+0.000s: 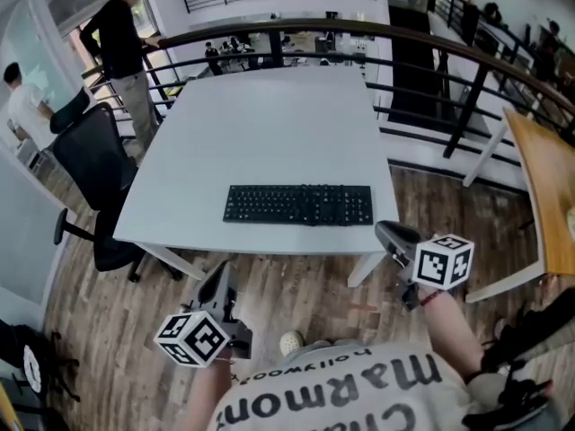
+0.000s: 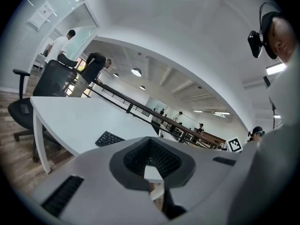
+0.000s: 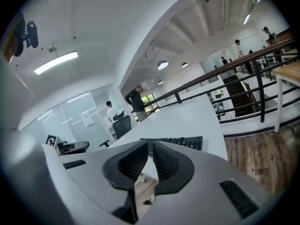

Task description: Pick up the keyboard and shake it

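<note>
The keyboard (image 1: pixel 298 205) lies flat on the white table (image 1: pixel 269 124), lengthwise along the near edge and just back from it, with nothing touching it. I'd judge it light and stiff, a long thin plastic slab that won't sag. The casing looks smooth and the keycaps loose, so a pinch on the keys could slip or pop one. The short ends look the best hold, one gripper to each, with the jaws over the rim rather than the keys. Held by one end only, it would likely swing when shaken.

The left gripper (image 1: pixel 218 281) hangs low off the table's front, over the floor, jaws closed tip to tip with nothing between them. The right gripper (image 1: pixel 388 233) sits by the table's near right corner, near the keyboard's right end but apart from it, jaws likewise closed and empty.
</note>
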`<control>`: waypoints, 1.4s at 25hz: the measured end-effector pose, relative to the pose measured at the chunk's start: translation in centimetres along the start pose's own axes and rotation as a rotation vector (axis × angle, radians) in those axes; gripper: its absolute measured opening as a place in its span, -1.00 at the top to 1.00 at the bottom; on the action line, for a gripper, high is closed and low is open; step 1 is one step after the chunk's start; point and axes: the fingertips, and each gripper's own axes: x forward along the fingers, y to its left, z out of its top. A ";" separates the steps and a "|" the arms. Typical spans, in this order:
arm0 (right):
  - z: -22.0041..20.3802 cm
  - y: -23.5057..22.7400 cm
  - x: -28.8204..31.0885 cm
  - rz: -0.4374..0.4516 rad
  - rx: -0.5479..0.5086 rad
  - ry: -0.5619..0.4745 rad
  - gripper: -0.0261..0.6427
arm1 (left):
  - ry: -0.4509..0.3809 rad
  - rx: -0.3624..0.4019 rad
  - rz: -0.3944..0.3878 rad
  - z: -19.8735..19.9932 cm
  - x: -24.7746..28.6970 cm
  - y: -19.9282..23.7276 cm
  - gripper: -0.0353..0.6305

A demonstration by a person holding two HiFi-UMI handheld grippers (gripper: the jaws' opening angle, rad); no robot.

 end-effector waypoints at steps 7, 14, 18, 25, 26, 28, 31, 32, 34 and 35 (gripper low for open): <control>1.0 1.2 3.4 -0.101 0.007 -0.017 0.76 | 0.035 0.008 -0.090 3.9 4.1 4.6 0.89; 0.1 1.2 5.4 -0.196 0.025 -0.023 0.76 | 0.095 0.011 -0.149 5.3 7.7 8.0 0.89; -1.3 0.0 5.8 -0.277 0.073 -0.014 0.76 | 0.135 -0.025 -0.164 4.6 9.4 9.8 0.89; -1.3 -3.2 6.5 -0.296 0.194 -0.029 0.76 | 0.219 -0.054 -0.133 2.3 13.4 12.2 0.88; -1.3 -3.8 6.4 -0.289 0.199 -0.030 0.76 | 0.229 -0.056 -0.127 1.9 13.9 12.2 0.88; -1.0 -4.8 6.8 -0.280 0.224 -0.039 0.76 | 0.253 -0.066 -0.114 1.2 15.0 12.3 0.88; -1.0 -6.2 9.2 -0.280 0.260 -0.021 0.76 | 0.281 -0.081 -0.101 0.7 16.9 13.2 0.88; -1.1 -6.8 9.8 -0.287 0.251 -0.005 0.76 | 0.289 -0.078 -0.099 0.6 17.6 13.4 0.88; -1.3 -8.3 10.6 -0.299 0.224 0.033 0.76 | 0.300 -0.063 -0.089 0.3 18.8 13.6 0.88; -1.5 -9.1 10.7 -0.304 0.214 0.053 0.76 | 0.303 -0.058 -0.079 0.1 19.4 13.8 0.88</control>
